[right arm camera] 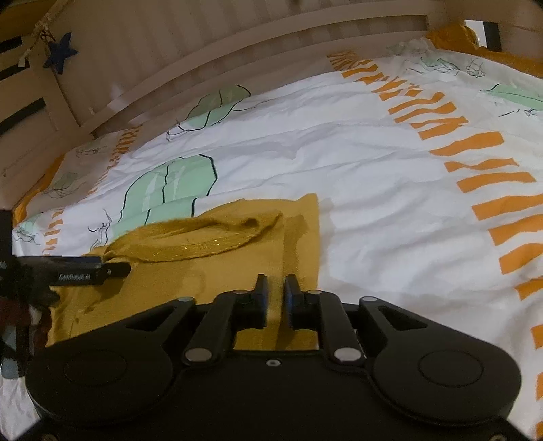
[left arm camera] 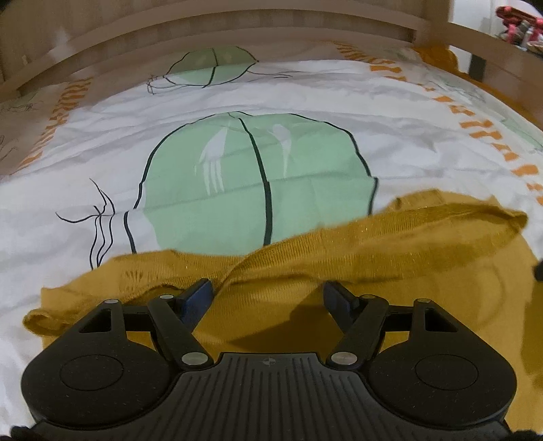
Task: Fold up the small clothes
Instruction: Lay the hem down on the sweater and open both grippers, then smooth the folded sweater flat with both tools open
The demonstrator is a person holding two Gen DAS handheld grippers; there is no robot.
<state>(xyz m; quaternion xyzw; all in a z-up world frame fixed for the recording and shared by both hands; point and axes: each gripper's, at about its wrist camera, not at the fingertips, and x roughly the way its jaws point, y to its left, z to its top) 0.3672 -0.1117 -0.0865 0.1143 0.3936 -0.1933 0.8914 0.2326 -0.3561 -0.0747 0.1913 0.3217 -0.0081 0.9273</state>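
A small mustard-yellow knit garment [left arm camera: 390, 257] lies on the bed, its neck band raised in a loop. My left gripper [left arm camera: 268, 302] is open, its jaws wide apart low over the garment's near part, with a fold of cloth rising between them. In the right wrist view the garment [right arm camera: 190, 271] lies at lower left. My right gripper [right arm camera: 275, 298] has its jaws nearly together on a ridge of the garment's right side. The left gripper's fingers [right arm camera: 101, 271] show at the garment's left edge.
The bed cover [left arm camera: 305, 95] is white with green cactus prints and orange stripes [right arm camera: 475, 163]. Wooden bed rails [left arm camera: 237, 30] run along the far side. A blue star [right arm camera: 61, 52] hangs at the upper left.
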